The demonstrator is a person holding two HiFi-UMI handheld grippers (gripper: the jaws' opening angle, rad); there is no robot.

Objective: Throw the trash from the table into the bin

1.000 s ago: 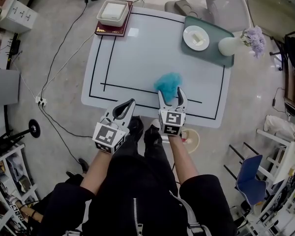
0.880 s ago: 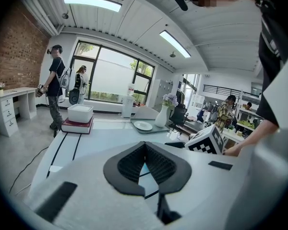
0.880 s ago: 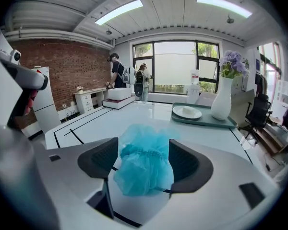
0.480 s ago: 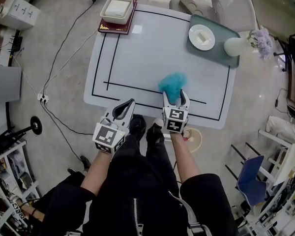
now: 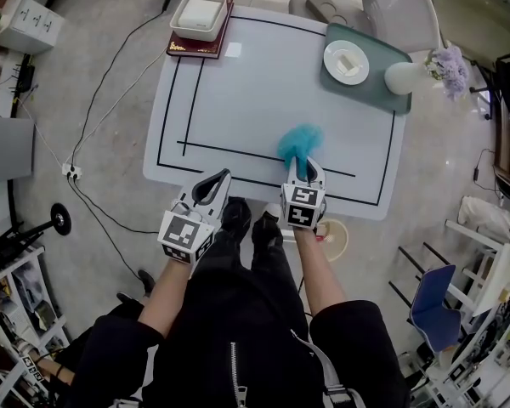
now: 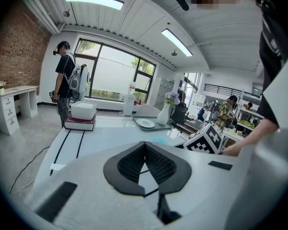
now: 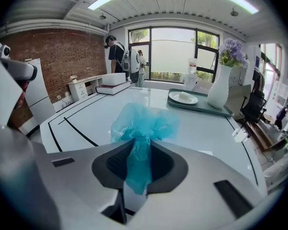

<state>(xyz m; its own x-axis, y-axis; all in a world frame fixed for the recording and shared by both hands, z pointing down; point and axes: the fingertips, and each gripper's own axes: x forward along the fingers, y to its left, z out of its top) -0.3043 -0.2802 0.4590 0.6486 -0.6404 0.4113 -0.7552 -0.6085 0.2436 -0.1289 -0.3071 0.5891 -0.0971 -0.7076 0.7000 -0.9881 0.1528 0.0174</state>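
Teal plastic trash (image 5: 299,141) on table (image 5: 238,92), near edge, right of centre. Its tail is pinched in your right tool (image 5: 303,168) — jaws have just been closing onto it, bunched top sticking out past tips. Your left tool (image 5: 214,183) at near edge, left of it — jaws together, nothing between. Far right: tray (image 5: 389,100) with plate (image 5: 346,60), vase (image 5: 404,77).

Head view looks steeply down; gripper views skim across the same table (image 5: 263,92).

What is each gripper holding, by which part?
The right gripper, jaws just closed, pinches the crumpled teal plastic bag by its near tail; left gripper holds nothing.
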